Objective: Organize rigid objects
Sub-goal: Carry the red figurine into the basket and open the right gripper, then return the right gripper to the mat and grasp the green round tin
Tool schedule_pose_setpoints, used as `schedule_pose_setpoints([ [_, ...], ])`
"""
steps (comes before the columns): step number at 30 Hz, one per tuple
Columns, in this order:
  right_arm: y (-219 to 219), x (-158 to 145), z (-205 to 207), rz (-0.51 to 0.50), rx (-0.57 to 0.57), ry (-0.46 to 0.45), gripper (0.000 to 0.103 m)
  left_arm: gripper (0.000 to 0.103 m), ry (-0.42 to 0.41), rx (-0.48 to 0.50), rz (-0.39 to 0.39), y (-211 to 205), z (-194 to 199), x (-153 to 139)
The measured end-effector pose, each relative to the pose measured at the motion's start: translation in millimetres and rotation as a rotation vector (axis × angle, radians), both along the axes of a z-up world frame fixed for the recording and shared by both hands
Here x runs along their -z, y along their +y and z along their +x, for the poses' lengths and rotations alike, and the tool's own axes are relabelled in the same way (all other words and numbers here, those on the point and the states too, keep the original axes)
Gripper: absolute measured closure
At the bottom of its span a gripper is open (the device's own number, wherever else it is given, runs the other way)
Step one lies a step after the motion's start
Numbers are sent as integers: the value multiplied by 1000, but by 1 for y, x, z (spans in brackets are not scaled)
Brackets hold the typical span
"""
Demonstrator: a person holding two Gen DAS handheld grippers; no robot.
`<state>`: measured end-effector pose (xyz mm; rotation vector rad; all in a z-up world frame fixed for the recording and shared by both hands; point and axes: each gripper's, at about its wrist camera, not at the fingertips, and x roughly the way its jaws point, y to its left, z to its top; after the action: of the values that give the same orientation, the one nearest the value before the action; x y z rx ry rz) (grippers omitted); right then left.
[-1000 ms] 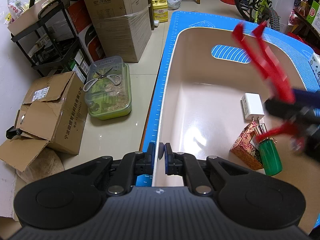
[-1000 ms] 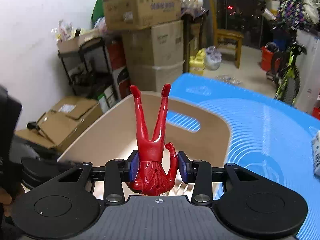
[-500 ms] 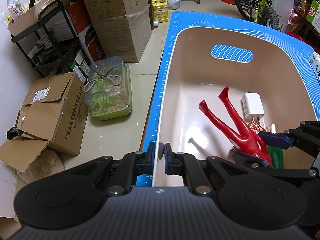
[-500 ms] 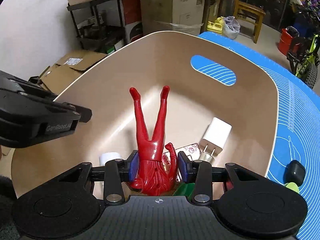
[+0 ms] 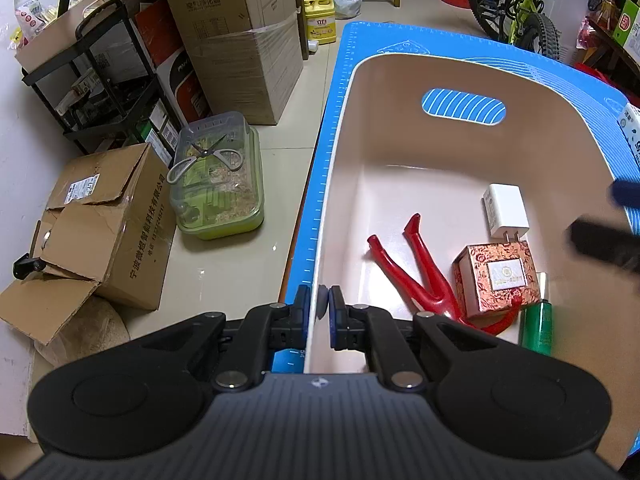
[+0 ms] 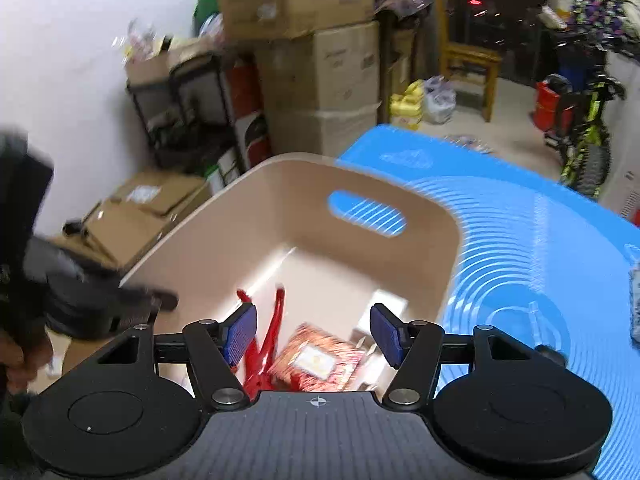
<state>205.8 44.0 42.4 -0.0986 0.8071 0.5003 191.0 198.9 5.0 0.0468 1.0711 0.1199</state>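
Note:
A beige bin [image 5: 340, 128] stands on a blue mat [image 5: 336, 64]. My left gripper [image 5: 319, 307] is shut on the bin's near rim. Inside the bin lie a red figure [image 5: 416, 276], a red patterned box [image 5: 496, 276], a white charger [image 5: 505, 210] and a green bottle [image 5: 538, 326]. My right gripper [image 6: 314, 332] is open and empty above the bin [image 6: 224, 208], over the red figure [image 6: 264, 344] and patterned box [image 6: 316, 356]. It shows blurred at the right edge of the left wrist view [image 5: 604, 236].
The floor to the left holds cardboard boxes [image 5: 104, 220], a green plastic container with scissors [image 5: 218, 184], a black shelf rack [image 5: 100, 92] and stacked cartons [image 5: 236, 36]. A bicycle [image 5: 516, 8] stands at the back right. A small dark object [image 6: 550, 352] lies on the mat [image 6: 520, 248].
My right gripper opened and let go of the red figure, which now lies in the bin. The right gripper has lifted up and back. The left gripper has stayed on the rim.

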Motion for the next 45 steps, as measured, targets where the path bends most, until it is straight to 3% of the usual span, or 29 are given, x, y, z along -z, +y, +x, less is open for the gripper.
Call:
schedule_pose_setpoints([
  [9, -76, -13, 10, -22, 141, -32, 28, 92, 2, -1, -1, -1, 0, 1],
  [21, -169, 40, 32, -69, 397, 64, 28, 92, 3, -3, -4, 0, -1, 0],
  [32, -162, 92, 47, -100, 402, 170, 28, 92, 2, -3, -5, 0, -1, -1],
  [45, -145, 120, 51, -166, 355, 187, 33, 92, 2, -2, -2, 0, -2, -1],
])
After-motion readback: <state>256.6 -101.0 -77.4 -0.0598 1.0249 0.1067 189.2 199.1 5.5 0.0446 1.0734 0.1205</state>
